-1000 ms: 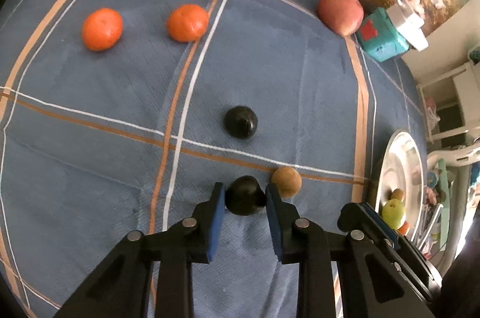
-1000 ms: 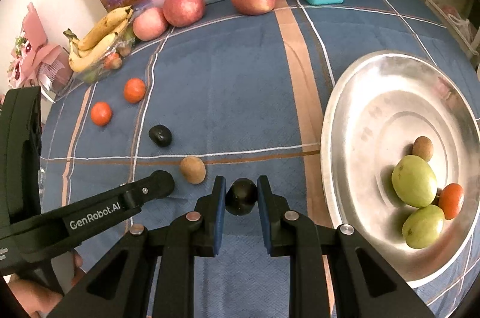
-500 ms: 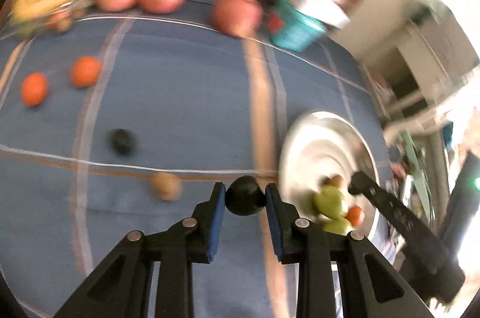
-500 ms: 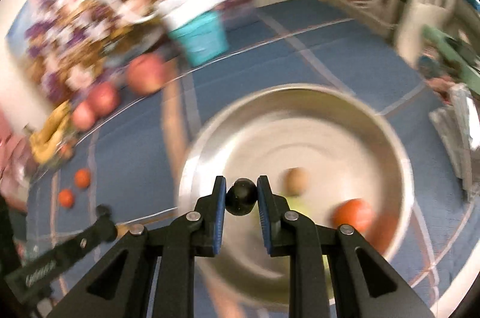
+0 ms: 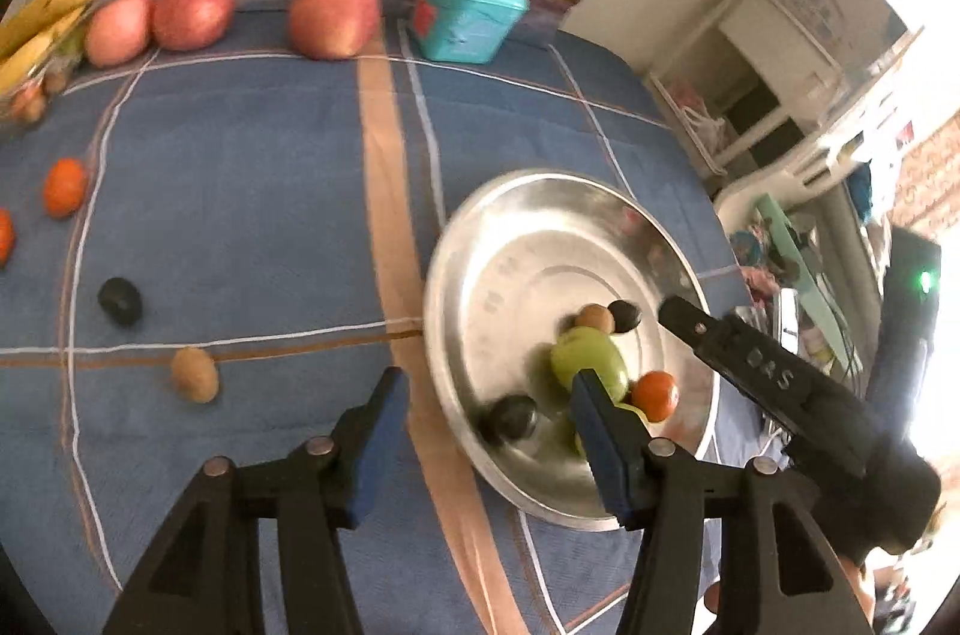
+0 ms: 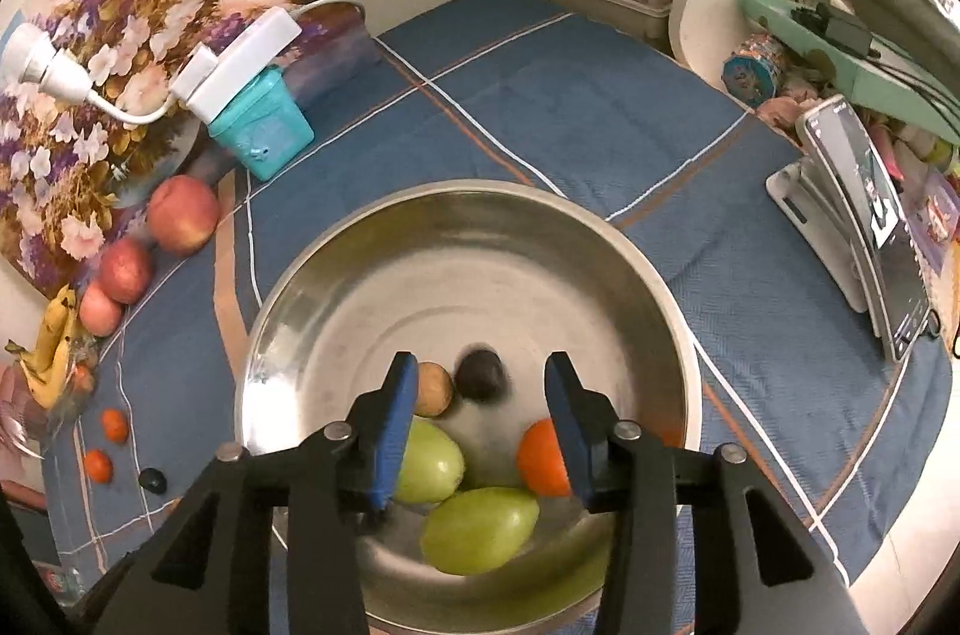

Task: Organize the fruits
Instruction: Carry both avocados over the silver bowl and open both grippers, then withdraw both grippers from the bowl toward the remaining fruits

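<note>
A steel bowl (image 5: 480, 239) (image 6: 372, 275) stands on the blue checked cloth. It holds two green fruits (image 6: 480, 530), an orange (image 6: 540, 455), a brown kiwi (image 6: 435, 389) and two dark round fruits: one (image 5: 513, 416) near the bowl's near edge, one (image 6: 480, 376) beside the kiwi. My left gripper (image 5: 489, 410) is open over the bowl's near rim, just above the first dark fruit. My right gripper (image 6: 480, 395) is open above the bowl, over the second dark fruit.
On the cloth lie a kiwi (image 5: 193, 374), a dark fruit (image 5: 120, 299), two oranges (image 5: 65, 186), three red apples (image 5: 333, 14) and bananas (image 5: 42, 11). A teal box (image 5: 468, 14) with a white power strip stands at the back. A phone stand (image 6: 864, 227) is right of the bowl.
Both grippers have opened and let go of their dark fruits, which now lie in the bowl. The left gripper has moved right to the bowl's rim.
</note>
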A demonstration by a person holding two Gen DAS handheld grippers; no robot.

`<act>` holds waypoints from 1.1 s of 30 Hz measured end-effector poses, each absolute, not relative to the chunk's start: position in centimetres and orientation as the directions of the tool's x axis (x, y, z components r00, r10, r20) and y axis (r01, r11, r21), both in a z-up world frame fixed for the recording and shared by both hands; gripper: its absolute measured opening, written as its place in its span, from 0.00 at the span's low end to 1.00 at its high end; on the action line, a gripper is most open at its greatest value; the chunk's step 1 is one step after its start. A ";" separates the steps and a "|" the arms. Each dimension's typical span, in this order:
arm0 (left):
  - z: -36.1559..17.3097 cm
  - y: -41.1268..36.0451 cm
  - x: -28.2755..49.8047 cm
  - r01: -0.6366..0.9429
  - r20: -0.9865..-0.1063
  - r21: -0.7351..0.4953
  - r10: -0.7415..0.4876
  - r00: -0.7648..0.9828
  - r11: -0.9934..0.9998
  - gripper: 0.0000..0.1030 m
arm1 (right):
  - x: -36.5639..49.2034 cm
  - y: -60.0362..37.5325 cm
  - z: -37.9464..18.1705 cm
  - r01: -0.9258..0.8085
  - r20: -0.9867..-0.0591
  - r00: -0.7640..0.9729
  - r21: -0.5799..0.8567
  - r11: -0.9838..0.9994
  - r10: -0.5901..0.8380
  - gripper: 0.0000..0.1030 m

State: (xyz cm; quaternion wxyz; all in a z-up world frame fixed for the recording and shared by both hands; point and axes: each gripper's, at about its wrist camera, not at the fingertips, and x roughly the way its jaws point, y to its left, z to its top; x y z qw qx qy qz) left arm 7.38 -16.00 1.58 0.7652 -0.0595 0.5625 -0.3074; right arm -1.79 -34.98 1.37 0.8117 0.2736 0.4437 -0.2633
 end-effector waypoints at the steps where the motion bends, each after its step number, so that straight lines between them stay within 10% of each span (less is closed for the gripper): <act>1: 1.5 -15.3 7.7 0.376 -0.830 -0.437 -0.527 0.181 0.817 0.62 | -1.6 -34.8 1.4 0.667 -0.865 0.466 0.204 0.717 -0.187 0.46; 4: 0.9 -12.8 8.8 0.267 -0.884 -0.356 -0.416 0.214 0.895 0.73 | -1.1 -33.8 1.3 0.649 -0.874 0.448 0.173 0.741 -0.188 0.63; 11: -0.4 -3.7 11.8 -0.029 -0.953 -0.169 -0.156 0.258 0.985 0.87 | 1.7 -28.2 1.6 0.515 -0.872 0.451 0.079 0.853 -0.191 0.65; 15: 0.3 0.2 12.6 -0.106 -0.949 -0.128 -0.090 0.303 0.986 1.00 | 2.7 -24.7 2.2 0.436 -0.860 0.475 0.044 0.899 -0.189 0.91; 33: 3.6 7.8 13.7 -0.165 -0.881 -0.007 0.072 0.467 0.986 1.00 | 6.2 -14.1 1.8 0.178 -0.873 0.484 0.035 0.983 -0.056 0.96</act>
